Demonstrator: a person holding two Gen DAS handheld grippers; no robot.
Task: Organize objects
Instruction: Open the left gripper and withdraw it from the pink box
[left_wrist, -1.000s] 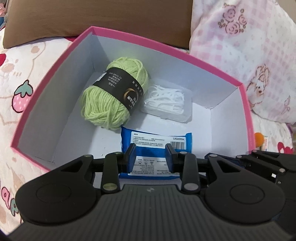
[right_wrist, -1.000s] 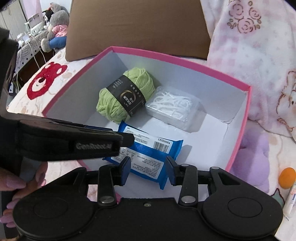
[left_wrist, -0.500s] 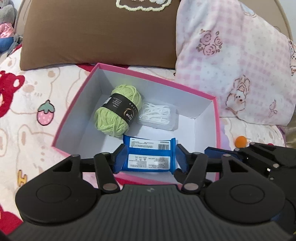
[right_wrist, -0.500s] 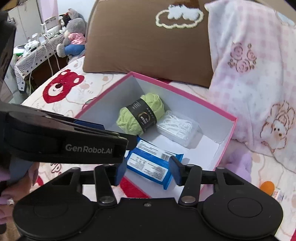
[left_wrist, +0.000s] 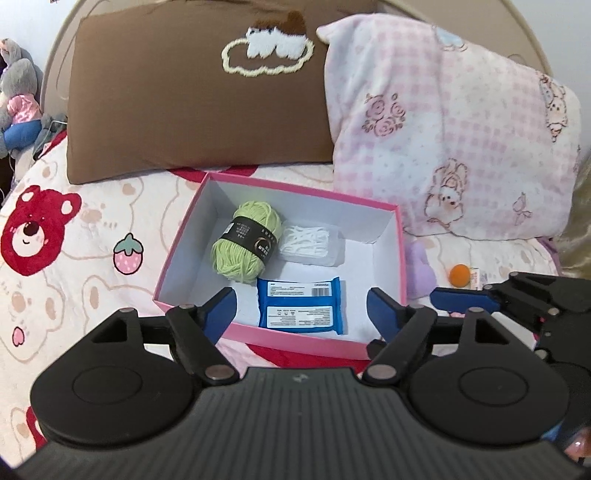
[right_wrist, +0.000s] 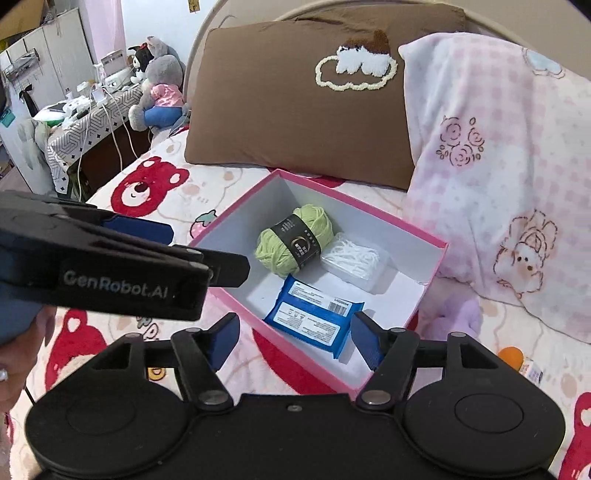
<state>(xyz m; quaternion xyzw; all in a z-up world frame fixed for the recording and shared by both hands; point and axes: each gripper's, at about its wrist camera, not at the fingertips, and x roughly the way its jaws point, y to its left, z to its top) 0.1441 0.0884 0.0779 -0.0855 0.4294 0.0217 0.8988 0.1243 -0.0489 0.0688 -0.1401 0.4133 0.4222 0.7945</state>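
Right wrist view, bear-print bedspread (right_wrist: 155, 192), brown pillow (right_wrist: 295, 122), cluttered desk (right_wrist: 85, 107)

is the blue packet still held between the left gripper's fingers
No, the blue packet lies flat on the floor of the pink box, and the left gripper, its jaws just opened, hangs above it with nothing between them.

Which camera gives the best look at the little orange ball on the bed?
The left wrist view: the orange ball sits whole beside the pink box. In the right wrist view the ball is partly hidden behind the claw's frame.
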